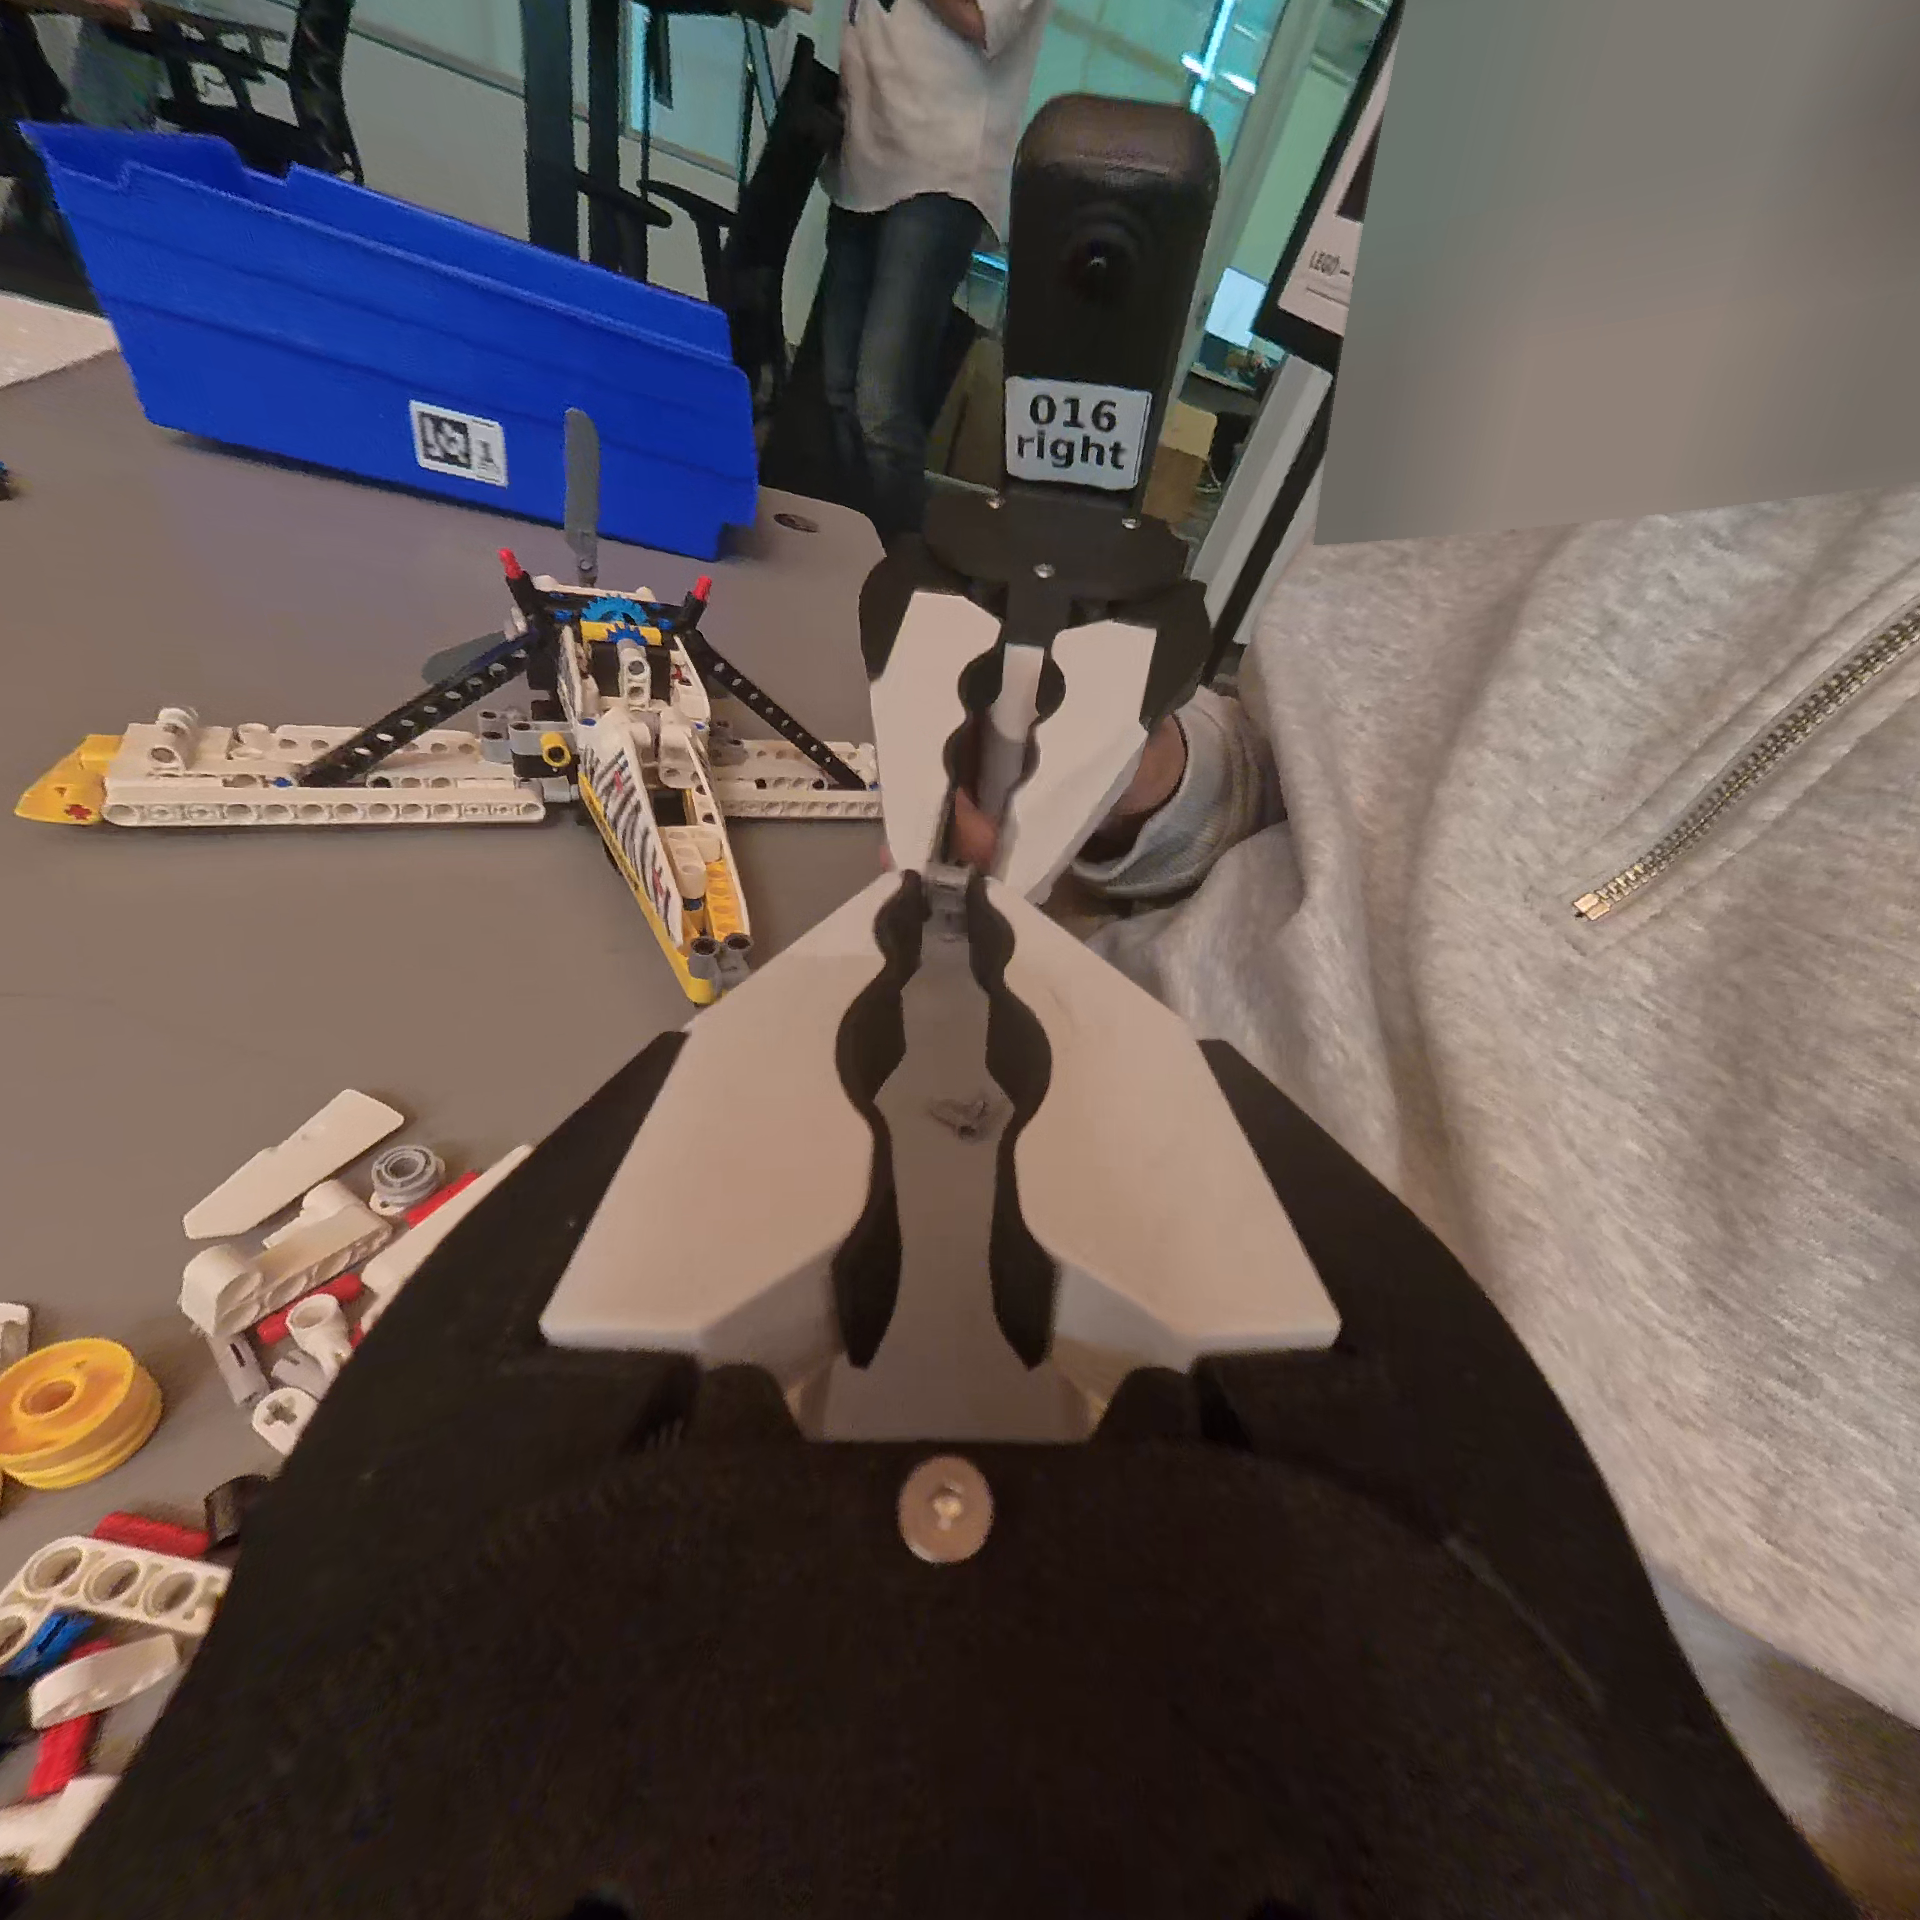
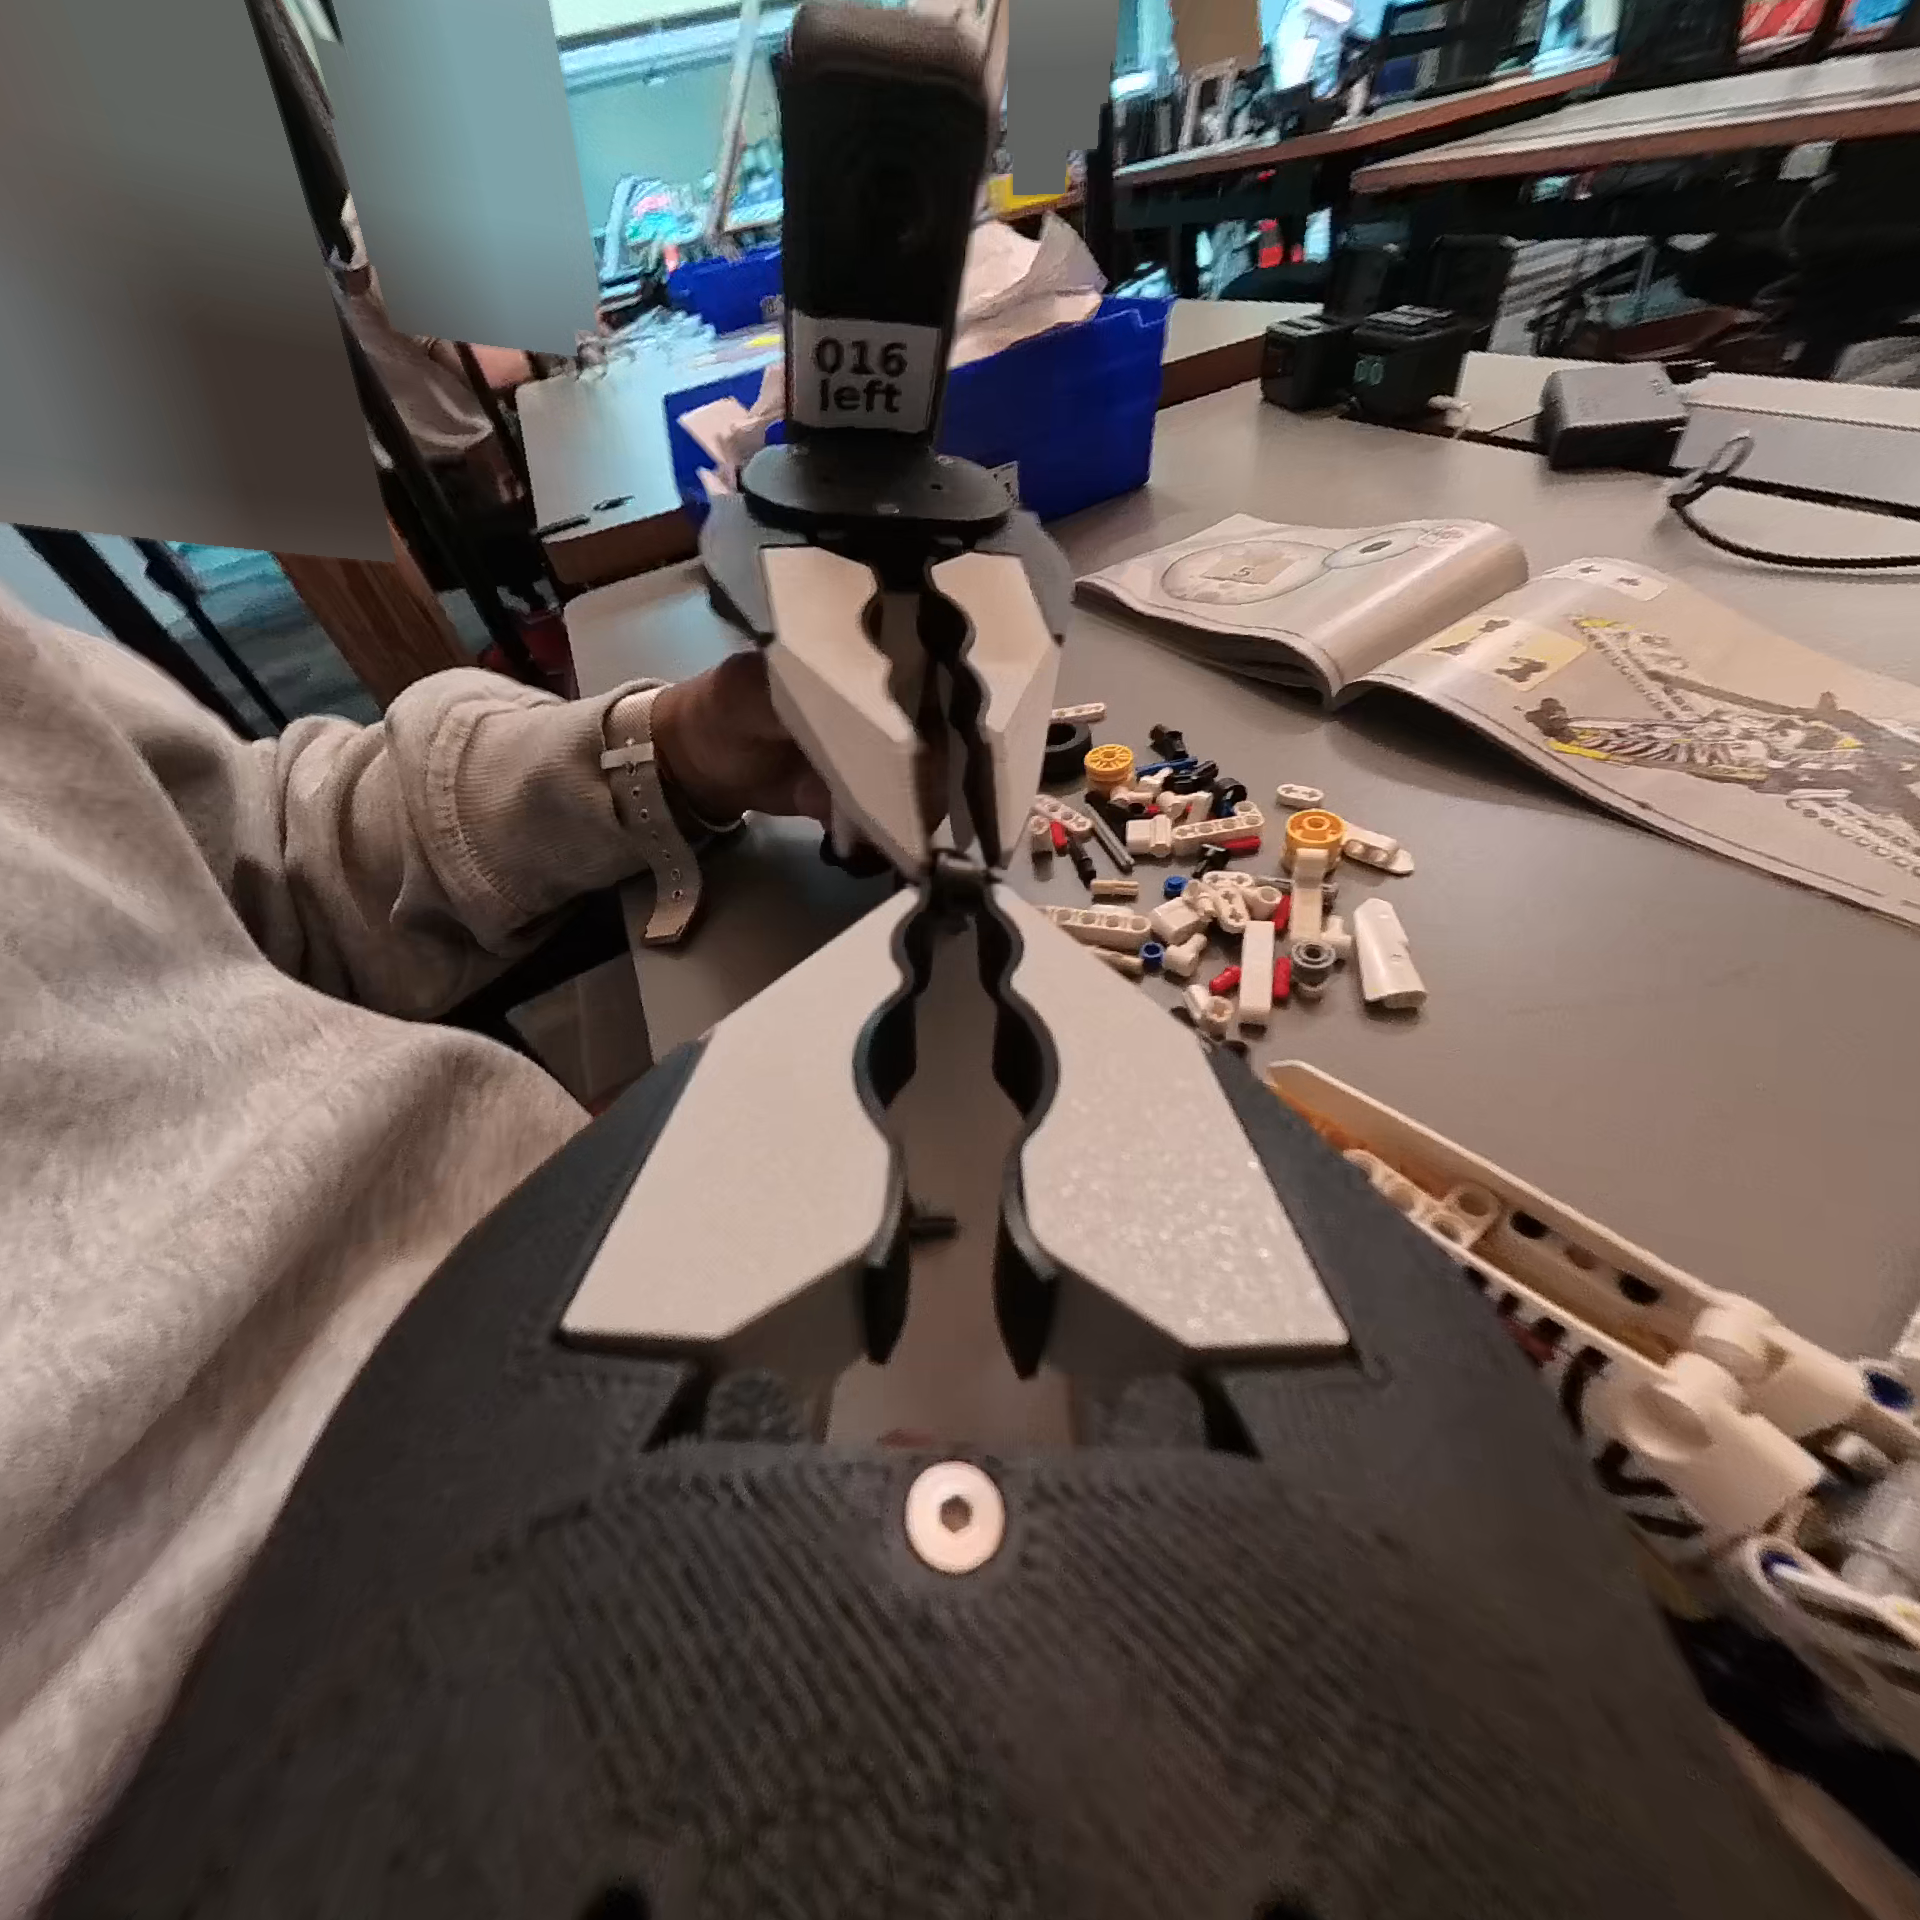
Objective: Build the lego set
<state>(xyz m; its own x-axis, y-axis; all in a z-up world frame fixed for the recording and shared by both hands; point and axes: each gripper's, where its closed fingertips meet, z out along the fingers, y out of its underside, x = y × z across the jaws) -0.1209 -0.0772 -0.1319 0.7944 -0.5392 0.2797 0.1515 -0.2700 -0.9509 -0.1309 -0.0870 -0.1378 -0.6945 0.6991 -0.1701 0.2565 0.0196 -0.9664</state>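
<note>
Lego plane model lies on the desk to the far left of both tongs, its long wing running left to right. Left tongs and right tongs meet tip to tip, each clenched on a small grey piece between them; whether one piece or two, I cannot tell.

a lab or workshop: long shelves crowded with gear, grey worktables, blue parts bins, battery chargers and office chairs behind.
</note>
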